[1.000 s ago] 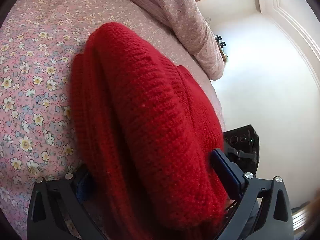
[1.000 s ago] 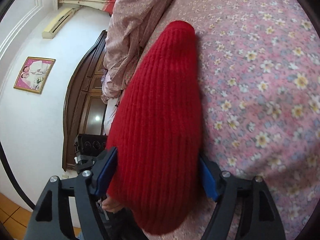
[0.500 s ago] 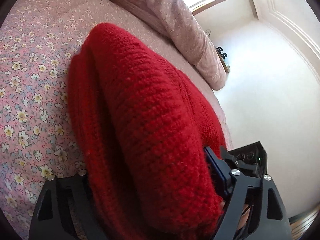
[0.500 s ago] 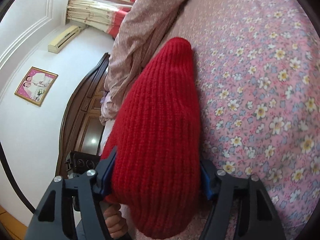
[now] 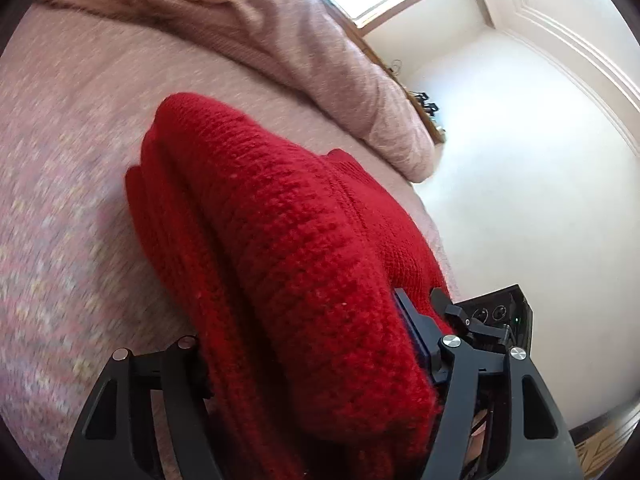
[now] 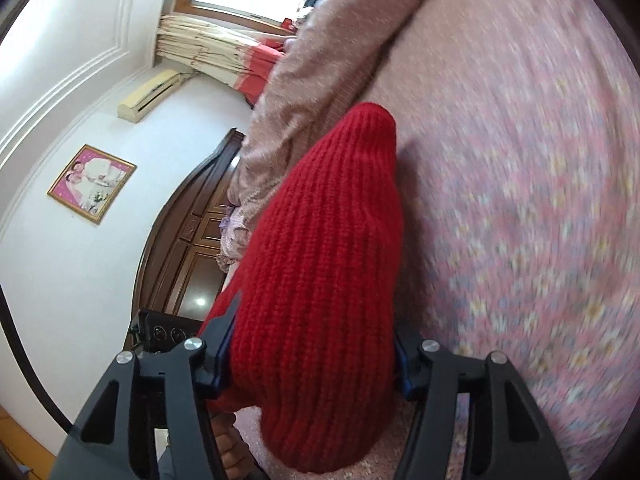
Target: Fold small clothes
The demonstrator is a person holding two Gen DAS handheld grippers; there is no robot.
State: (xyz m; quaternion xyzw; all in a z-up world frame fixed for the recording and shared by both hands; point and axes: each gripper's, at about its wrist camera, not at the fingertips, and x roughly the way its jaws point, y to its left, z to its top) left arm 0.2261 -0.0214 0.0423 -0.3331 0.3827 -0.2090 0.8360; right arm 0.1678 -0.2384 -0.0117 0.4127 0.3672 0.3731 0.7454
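Observation:
A red knitted garment point(image 5: 280, 208), folded into a thick bundle, lies lengthwise on the pink floral bedsheet point(image 5: 60, 200). My left gripper point(image 5: 300, 332) has the bundle's near end between its jaws, which are closing. Its right blue pad point(image 5: 412, 328) presses into the knit, while the left finger is mostly hidden behind the folds. In the right wrist view the same garment point(image 6: 332, 220) fills the gap of my right gripper point(image 6: 316, 332). Those jaws are closing too, and both blue pads dig into the sides of the knit.
A pinkish quilt point(image 5: 280, 20) is heaped along the far side of the bed point(image 6: 520, 160). A dark wooden headboard point(image 6: 180, 240) and white walls stand beyond. The other gripper's black body point(image 5: 496, 316) shows past the garment, and a hand point(image 6: 228, 440) shows below.
Both pairs of jaws have narrowed onto the red garment. Both views have risen and swung, the sheet now blurs, and the bundle's near end has come up with the grippers.

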